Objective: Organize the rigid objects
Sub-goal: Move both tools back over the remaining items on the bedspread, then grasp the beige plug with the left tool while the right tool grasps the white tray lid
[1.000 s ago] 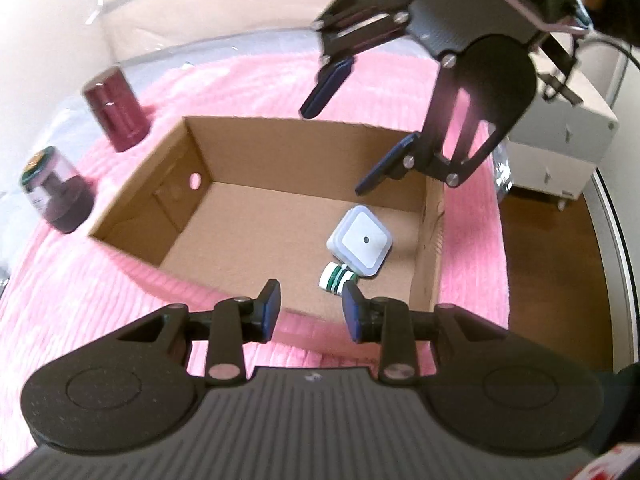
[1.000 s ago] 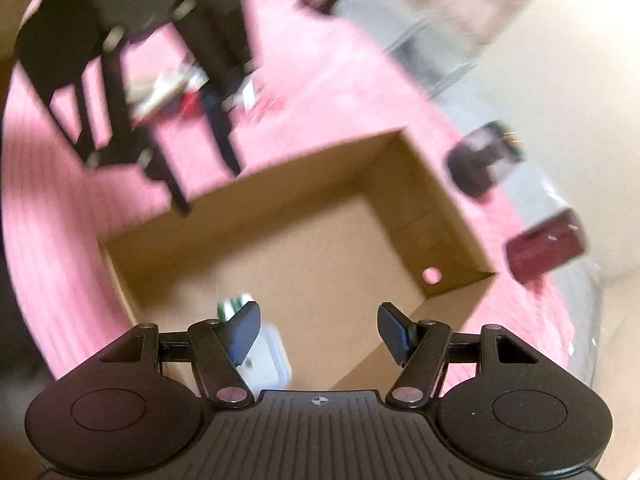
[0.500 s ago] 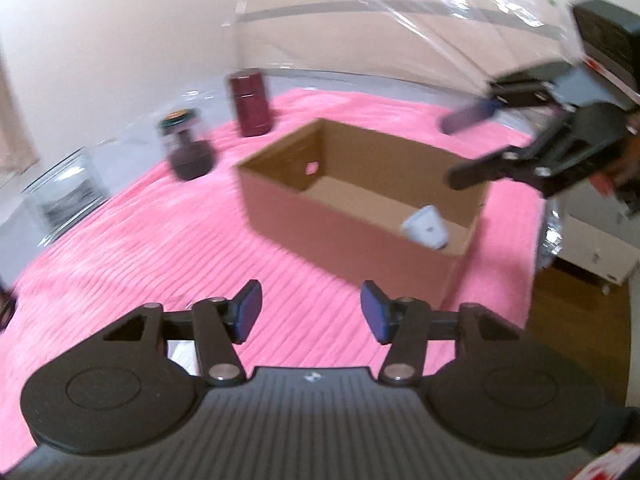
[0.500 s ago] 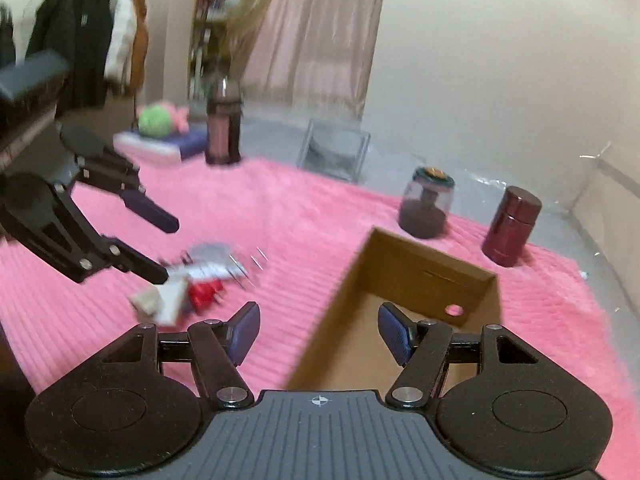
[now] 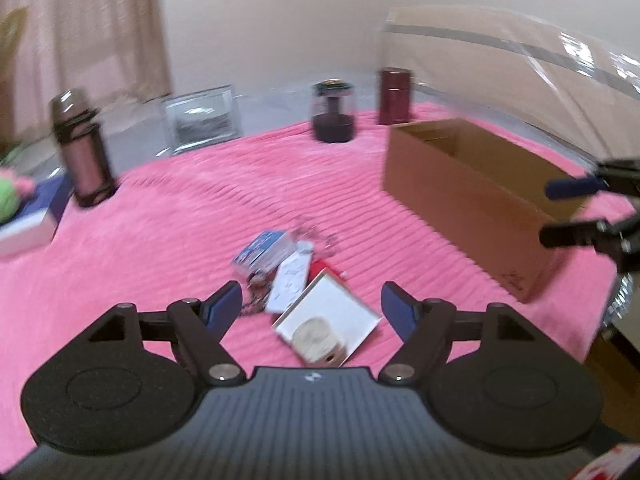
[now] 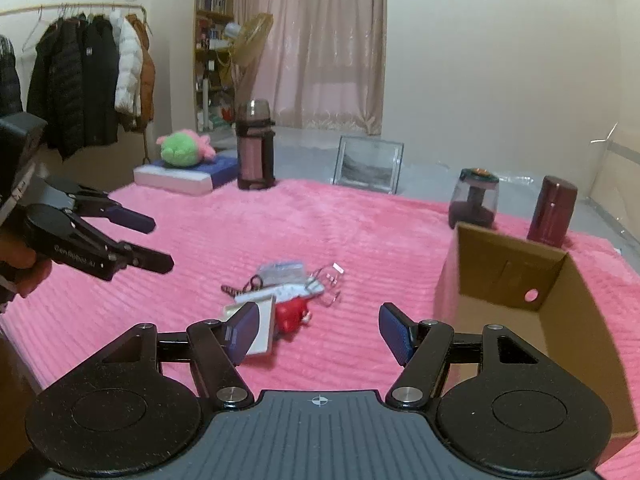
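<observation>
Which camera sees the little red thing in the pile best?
The right wrist view: the red thing shows plainly beside the white box. In the left wrist view only a blurry red sliver peeks out.

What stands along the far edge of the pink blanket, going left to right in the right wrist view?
Green plush toy → tall pink flask → glass picture frame → dark jar with green lid → maroon canister.
</observation>
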Demonstrator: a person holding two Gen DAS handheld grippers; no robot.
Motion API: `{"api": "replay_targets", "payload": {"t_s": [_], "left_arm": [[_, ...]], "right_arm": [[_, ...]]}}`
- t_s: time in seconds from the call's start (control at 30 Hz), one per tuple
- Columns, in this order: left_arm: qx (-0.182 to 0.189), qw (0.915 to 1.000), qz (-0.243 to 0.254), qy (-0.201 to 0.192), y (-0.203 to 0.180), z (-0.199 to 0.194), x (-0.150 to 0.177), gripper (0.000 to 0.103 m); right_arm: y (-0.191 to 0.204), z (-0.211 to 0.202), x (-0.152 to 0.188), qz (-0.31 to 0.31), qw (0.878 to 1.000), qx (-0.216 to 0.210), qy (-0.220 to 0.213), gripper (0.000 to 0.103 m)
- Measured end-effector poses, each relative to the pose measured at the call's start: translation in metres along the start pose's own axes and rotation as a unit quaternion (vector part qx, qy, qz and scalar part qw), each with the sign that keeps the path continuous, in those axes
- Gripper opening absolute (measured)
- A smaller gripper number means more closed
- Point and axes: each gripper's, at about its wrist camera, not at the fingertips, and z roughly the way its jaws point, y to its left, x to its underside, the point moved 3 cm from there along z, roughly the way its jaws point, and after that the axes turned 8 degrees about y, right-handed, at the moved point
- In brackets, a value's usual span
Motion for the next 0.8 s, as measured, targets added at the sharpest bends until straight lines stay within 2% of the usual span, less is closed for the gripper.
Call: {"api": "replay_targets", "payload": {"t_s": [0.13, 0.27, 0.7, 0.8], "left_arm": [[-0.009, 0.9973, -0.073, -0.001, 0.008, 0.013, 0.021, 0.073], [-0.014, 0.9930, -0.117, 0.003, 0.007, 0.029, 0.040, 0.073], [-0.006, 0.9852, -0.169, 0.028, -0.001, 0.087, 0.059, 0.071], [0.000, 0.9837, -0.177, 0.029, -0.001, 0.098, 0.057, 0.066]], "right_arm": [[0.011, 0.026, 0.018, 0.009, 1.000, 0.017, 0.015, 0.063], [0.014, 0.051, 0.034, 0.025, 0.999, 0.022, 0.032, 0.063], [0.015, 0.098, 0.059, 0.024, 0.997, 0.016, 0.074, 0.063], [0.015, 0.105, 0.060, 0.021, 0.997, 0.021, 0.076, 0.063]]}}
